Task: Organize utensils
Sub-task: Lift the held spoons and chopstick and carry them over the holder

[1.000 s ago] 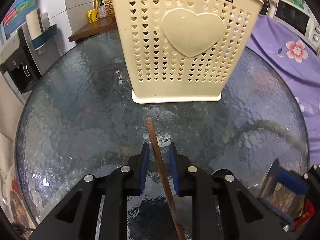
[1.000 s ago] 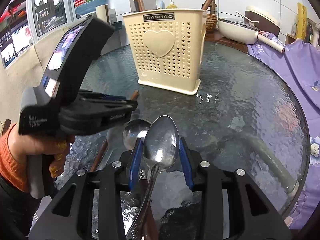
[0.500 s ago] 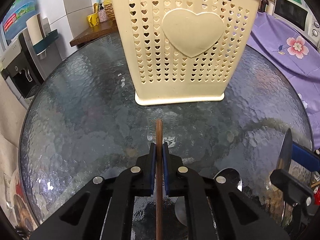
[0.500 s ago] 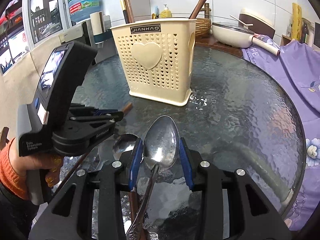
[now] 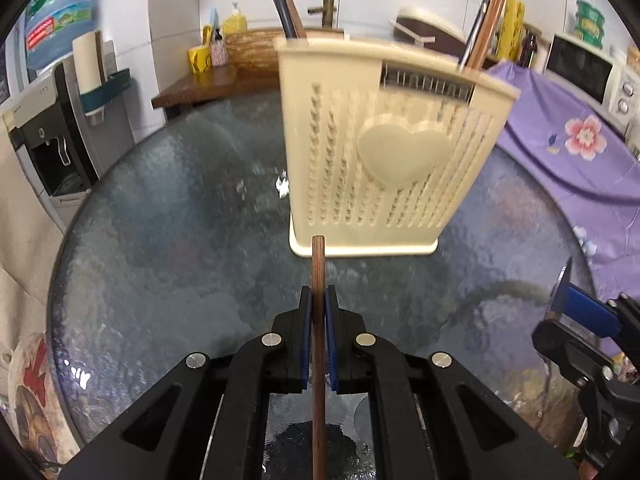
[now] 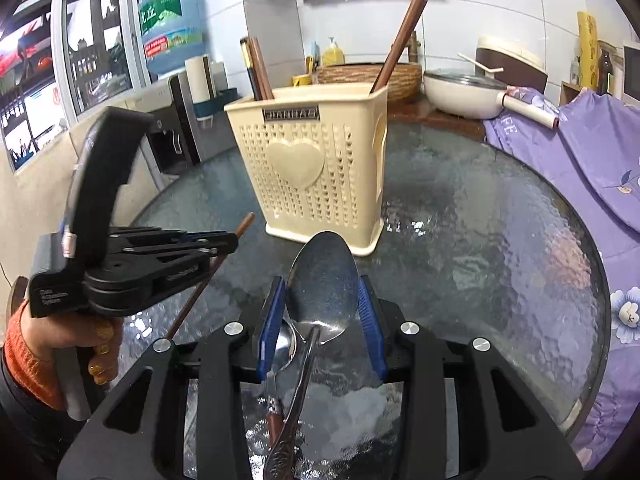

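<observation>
Chopstick [image 5: 319,276] pinched in left gripper [image 5: 319,308], lifted off bench [image 5: 160,240], near the holder [image 5: 384,168]. Spoon [image 6: 323,284] clamped by bowl in right gripper [image 6: 322,312]. Risk: thin, smooth stick pivoting or slipping; tip catching holder rim.

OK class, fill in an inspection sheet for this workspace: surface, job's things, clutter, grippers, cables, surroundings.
Surface: round textured glass table.
Job's things: cream perforated plastic utensil holder holding chopsticks; brown wooden chopstick; large steel spoon; smaller spoon beside it.
Clutter: nothing seen on the glass.
Grippers: left gripper shut on the chopstick; right gripper shut on the large spoon.
Cables: nothing seen.
Surroundings: purple floral cloth, water dispenser, white pan.
</observation>
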Available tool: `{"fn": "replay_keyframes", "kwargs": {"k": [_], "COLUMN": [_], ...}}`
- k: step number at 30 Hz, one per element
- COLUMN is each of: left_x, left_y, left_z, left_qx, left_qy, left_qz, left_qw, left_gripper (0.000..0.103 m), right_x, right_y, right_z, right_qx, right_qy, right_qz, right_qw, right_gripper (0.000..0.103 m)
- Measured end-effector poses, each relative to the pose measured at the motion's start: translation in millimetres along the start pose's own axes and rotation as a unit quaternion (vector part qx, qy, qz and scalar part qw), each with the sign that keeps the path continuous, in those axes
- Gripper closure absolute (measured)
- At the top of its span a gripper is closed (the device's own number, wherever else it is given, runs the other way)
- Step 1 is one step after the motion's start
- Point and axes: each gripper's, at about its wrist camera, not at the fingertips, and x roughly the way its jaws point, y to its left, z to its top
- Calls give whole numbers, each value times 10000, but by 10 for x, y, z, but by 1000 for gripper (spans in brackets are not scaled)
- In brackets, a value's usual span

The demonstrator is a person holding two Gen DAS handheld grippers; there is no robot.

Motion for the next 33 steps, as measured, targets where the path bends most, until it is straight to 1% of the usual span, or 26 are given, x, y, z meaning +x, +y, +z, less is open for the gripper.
{"fn": "replay_keyframes", "kwargs": {"k": [8,20,25,29,33], "left_x": [-391,-885,-996,-1070,-1141], "left_y": [32,65,74,103,113], "left_z": [146,187,201,218,220], "left_qx": [-28,-55,-13,-52,-32], "left_qy": [-534,-1062,-1171,-1214,-1301], "left_qz": [-122,-380,-411,-533,-518], "left_qw": [9985,9936,9923,9912,9901], "left_gripper": [96,96,96,96,96], "right_x": [-148,-364,-444,-476,-515], "right_y": [-20,16,7,-8,16], "right_z": [139,329,414,454,504], "right_qx": [20,-43,-23,3,-84], "right_qy": [-246,-519,-608,-635,-683], "right_qz": [70,130,165,243,230], "right_qw": [9997,9986,9980,9977,9974], "right_gripper": [66,66,66,66,66]}}
